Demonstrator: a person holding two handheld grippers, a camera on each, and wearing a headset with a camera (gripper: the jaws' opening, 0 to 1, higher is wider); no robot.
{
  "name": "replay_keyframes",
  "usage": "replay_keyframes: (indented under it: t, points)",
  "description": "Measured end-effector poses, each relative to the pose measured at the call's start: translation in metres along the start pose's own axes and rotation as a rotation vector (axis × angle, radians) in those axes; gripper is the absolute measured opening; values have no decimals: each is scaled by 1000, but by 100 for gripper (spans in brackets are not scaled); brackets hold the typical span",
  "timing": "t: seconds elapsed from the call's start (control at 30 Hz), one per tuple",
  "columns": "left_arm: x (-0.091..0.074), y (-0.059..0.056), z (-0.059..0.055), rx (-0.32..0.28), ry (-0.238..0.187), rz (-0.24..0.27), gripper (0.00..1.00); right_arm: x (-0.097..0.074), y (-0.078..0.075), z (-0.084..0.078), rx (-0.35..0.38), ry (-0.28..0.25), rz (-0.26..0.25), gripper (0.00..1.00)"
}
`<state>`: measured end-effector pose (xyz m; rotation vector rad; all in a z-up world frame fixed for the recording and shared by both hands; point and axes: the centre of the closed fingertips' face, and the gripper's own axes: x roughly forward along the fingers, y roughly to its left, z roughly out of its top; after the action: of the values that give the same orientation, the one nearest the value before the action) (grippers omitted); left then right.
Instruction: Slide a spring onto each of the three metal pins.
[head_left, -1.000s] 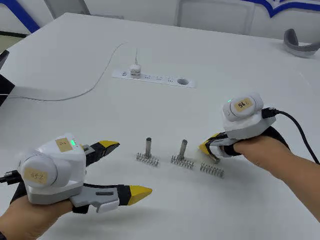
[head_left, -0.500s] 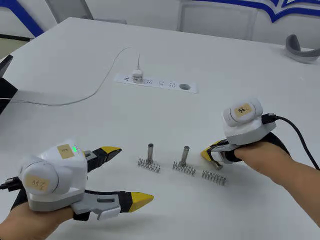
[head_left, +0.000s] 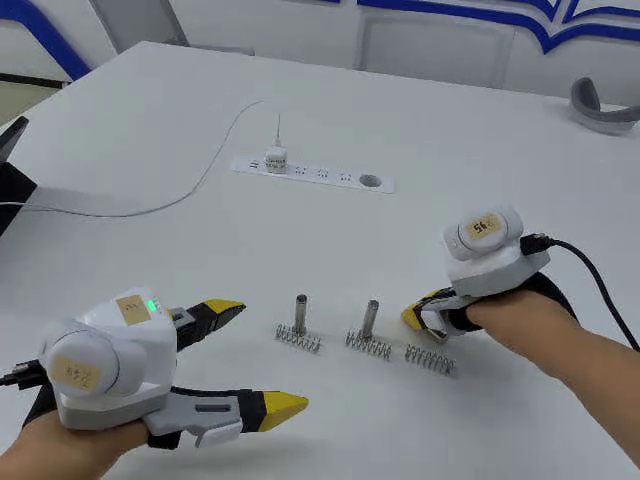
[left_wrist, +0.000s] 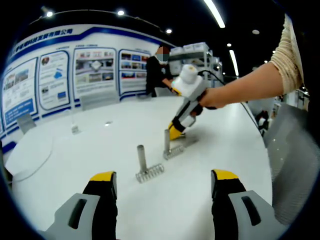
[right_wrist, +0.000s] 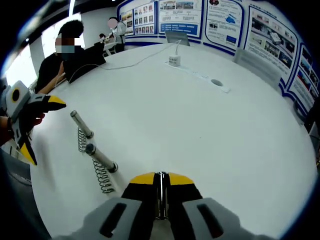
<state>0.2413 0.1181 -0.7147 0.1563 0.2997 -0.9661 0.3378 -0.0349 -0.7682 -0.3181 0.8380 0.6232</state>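
Two metal pins stand upright on the white table, one to the left (head_left: 300, 312) and one in the middle (head_left: 370, 318). A spring (head_left: 298, 340) lies in front of the left pin, and another spring (head_left: 367, 347) lies in front of the middle one. The third spring (head_left: 430, 360) lies below my right gripper (head_left: 425, 318), which is low over the table and shut on a thin third metal pin (right_wrist: 160, 196). My left gripper (head_left: 255, 355) hovers open at the lower left, its jaws wide apart and pointing at the pins (left_wrist: 142, 159).
A white power strip (head_left: 315, 172) with a plug (head_left: 277, 157) and a cable lies at the back of the table. A grey curved object (head_left: 600, 100) rests at the far right. Seated and standing people (right_wrist: 70, 42) are beyond the table edge.
The head camera has tilted a little, shifting the scene down. Both grippers, the pins and the springs hold their places.
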Motion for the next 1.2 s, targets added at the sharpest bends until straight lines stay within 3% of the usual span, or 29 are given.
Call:
replay_keyframes:
  t: [0.73,1.2]
  points:
    - [-1,-3,7,14,-17,0,78,-38,10,19,-23,-105,-15,9]
    - [-1,-4,9,20,-25,-4,77,-52,17,16,-23,-144,-25,9]
